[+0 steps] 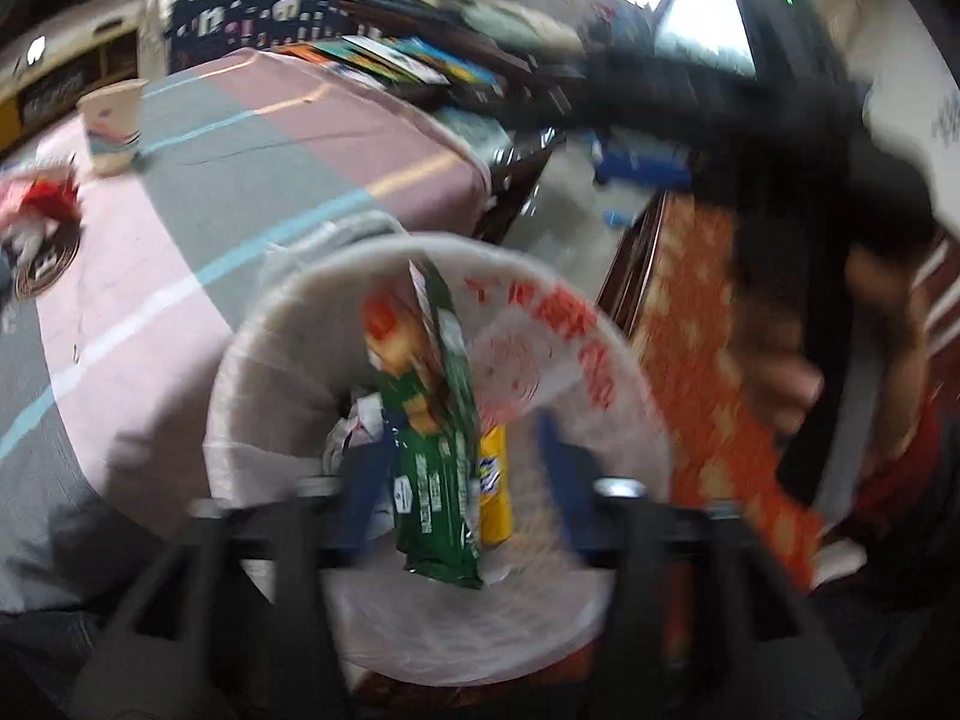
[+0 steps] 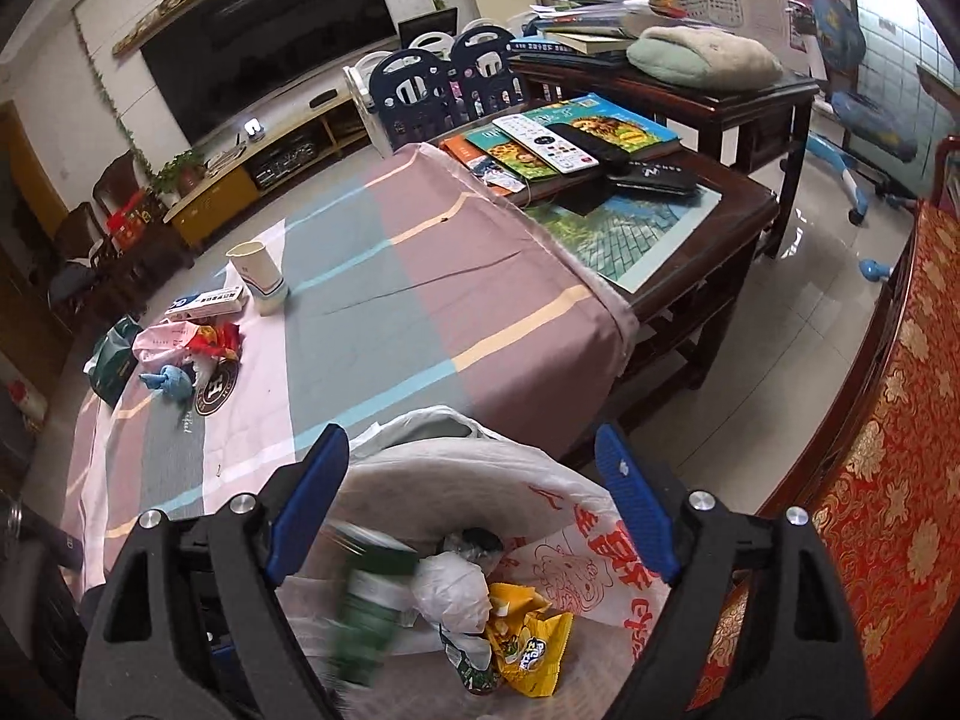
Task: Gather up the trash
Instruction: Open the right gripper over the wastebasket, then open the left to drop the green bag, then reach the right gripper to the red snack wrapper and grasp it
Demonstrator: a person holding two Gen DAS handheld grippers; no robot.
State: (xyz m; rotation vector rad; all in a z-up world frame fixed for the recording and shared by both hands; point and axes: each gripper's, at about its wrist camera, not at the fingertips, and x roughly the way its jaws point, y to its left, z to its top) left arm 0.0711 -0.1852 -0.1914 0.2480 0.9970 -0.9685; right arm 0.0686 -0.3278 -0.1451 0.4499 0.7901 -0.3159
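Observation:
A bin lined with a white bag with red print (image 1: 558, 324) (image 2: 564, 516) stands at the table's edge, below both grippers. My left gripper (image 1: 457, 447) is open above it. A green snack wrapper (image 1: 441, 420) hangs loose between its blue fingers (image 1: 360, 492) without being pinched; it shows as a green blur (image 2: 366, 600) in the right wrist view. My right gripper (image 2: 471, 441) is open over the bin, with nothing between its jaws. Inside lie a yellow wrapper (image 2: 531, 648) (image 1: 495, 498) and crumpled white plastic (image 2: 450, 588).
On the striped tablecloth (image 2: 372, 312) stand a paper cup (image 2: 258, 276) (image 1: 111, 126), a small box (image 2: 207, 303) and a pile of wrappers (image 2: 198, 345). Books and remotes (image 2: 564, 144) lie at the far end. A red patterned sofa (image 2: 882, 480) is on the right. A hand (image 1: 792, 372) shows blurred.

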